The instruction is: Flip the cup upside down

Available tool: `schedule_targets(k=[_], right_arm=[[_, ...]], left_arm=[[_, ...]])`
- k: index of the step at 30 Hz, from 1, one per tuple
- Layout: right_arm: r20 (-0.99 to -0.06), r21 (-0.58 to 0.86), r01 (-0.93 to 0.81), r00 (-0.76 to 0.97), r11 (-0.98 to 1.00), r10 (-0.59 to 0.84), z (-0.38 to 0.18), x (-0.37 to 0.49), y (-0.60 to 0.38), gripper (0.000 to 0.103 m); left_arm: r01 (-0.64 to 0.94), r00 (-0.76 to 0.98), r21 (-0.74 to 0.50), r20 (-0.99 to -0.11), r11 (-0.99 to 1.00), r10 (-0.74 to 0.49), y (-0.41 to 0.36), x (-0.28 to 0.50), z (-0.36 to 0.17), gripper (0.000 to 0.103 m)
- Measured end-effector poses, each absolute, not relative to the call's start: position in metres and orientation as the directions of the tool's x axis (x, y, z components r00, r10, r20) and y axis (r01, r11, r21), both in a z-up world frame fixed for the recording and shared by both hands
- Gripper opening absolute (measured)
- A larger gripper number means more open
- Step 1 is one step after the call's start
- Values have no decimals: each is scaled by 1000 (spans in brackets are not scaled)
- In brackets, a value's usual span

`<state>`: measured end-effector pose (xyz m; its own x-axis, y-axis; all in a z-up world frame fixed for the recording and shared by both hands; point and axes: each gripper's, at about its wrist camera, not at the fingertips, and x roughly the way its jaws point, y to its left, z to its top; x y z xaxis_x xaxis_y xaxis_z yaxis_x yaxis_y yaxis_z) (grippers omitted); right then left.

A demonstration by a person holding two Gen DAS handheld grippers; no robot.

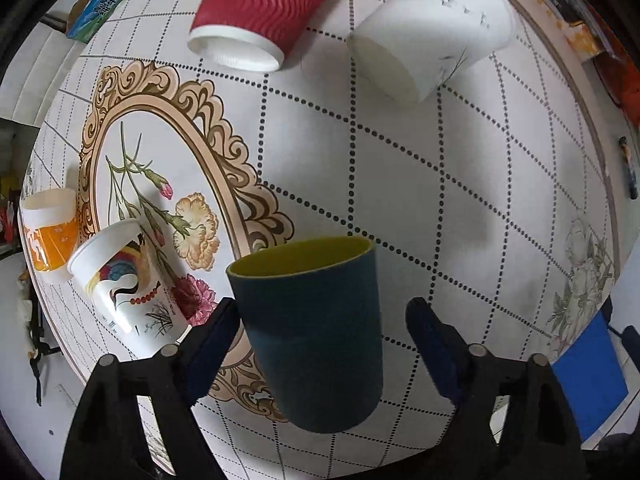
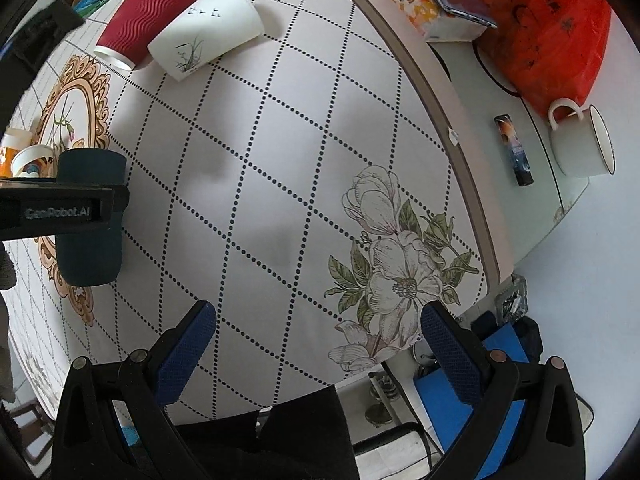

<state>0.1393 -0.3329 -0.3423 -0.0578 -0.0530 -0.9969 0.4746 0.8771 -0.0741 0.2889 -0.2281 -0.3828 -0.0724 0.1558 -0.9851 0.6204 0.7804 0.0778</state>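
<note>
A dark blue cup (image 1: pixel 316 336) with a yellow-green inside stands upright, mouth up, between the fingers of my left gripper (image 1: pixel 320 320). The left finger touches the cup's side; a gap shows between the cup and the right finger. The jaws stand wide. In the right wrist view the same cup (image 2: pixel 90 240) shows at the far left with the left gripper's body across it. My right gripper (image 2: pixel 318 324) is open and empty above the tablecloth, over the flower print.
A red ribbed cup (image 1: pixel 256 8) and a white cup (image 1: pixel 428 32) lie on their sides at the far side of the table (image 1: pixel 460 184). A bird-print cup (image 1: pixel 120 284) and an orange cup (image 1: pixel 50 232) stand left. A white mug (image 2: pixel 580 140) and a red bag (image 2: pixel 552 28) sit right.
</note>
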Motion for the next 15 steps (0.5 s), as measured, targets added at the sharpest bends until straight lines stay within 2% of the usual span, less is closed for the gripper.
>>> schedule_targets(k=[6, 9, 15], right_arm=[[-997, -78, 481, -61, 873, -55, -342, 136, -336, 103], [-997, -77, 480, -58, 874, -56, -341, 136, -337, 103], [-997, -78, 475, -54, 877, -60, -337, 138, -333, 103]], left_arm=[[612, -75, 80, -985, 787, 158, -227, 290, -391, 83], [609, -80, 81, -983, 789, 162, -222, 288, -391, 70], [583, -83, 71, -986, 809, 146, -210, 290, -392, 69]])
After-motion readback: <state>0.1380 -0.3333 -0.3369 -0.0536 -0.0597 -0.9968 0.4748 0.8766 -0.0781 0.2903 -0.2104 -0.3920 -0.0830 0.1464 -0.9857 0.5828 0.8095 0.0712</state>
